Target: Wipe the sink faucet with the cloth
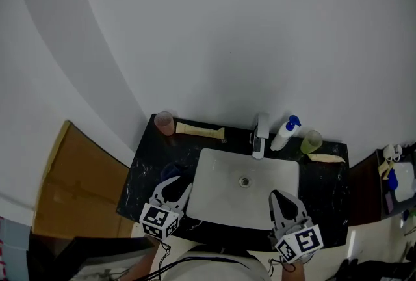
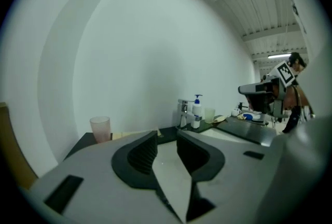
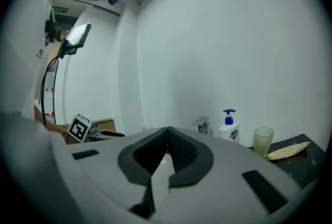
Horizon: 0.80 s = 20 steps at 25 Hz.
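The chrome faucet stands at the back of the white basin; it also shows in the left gripper view as the faucet and in the right gripper view as the faucet. My left gripper hovers over the dark counter left of the basin, open, with nothing between its jaws. My right gripper hangs over the basin's front right corner, shut and empty. A dim bluish patch lies on the counter by the left fingertips; I cannot tell whether it is the cloth.
Along the back of the black counter stand a pink cup, a tube, a soap pump bottle, a green cup and a second tube. A brown board lies left of the counter.
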### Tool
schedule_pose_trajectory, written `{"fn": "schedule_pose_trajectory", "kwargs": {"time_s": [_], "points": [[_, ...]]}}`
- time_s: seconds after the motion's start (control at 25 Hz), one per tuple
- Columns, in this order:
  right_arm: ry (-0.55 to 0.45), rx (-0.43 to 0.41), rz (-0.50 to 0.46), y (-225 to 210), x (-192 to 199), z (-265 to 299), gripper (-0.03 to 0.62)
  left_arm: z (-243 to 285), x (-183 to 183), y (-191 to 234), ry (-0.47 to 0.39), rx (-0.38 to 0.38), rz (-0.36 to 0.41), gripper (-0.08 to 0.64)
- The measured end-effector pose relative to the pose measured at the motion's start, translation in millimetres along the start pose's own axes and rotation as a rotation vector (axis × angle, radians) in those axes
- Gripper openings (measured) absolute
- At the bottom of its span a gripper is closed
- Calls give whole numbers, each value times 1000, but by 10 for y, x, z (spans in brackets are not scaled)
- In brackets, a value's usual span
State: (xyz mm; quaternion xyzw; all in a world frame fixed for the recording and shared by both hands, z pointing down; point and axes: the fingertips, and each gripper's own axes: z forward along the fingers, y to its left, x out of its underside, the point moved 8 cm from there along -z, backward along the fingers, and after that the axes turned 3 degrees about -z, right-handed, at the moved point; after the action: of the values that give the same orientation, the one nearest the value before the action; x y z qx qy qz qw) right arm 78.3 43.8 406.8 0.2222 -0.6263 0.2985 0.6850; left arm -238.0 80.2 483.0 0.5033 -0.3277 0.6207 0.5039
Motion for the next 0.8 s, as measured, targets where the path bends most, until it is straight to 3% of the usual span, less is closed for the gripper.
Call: {"fn": "schedule_pose_trajectory", "kwargs": {"time_s": [0.16,0.36,0.64,0.8], "points": [[14,-75,-13,-38,-13,197,6,-50,239,310,95,-123,-16,178],[61,-214,-35,85,72,594,6,-97,454,561,165,-240,-54,233],[175,-471,-119,673,499,1317,6,-153,628,699,205,-312,-96,235],[203,-563,-136,964,710,1623,6,-154,725,712,237,-319,-108,235]]}}
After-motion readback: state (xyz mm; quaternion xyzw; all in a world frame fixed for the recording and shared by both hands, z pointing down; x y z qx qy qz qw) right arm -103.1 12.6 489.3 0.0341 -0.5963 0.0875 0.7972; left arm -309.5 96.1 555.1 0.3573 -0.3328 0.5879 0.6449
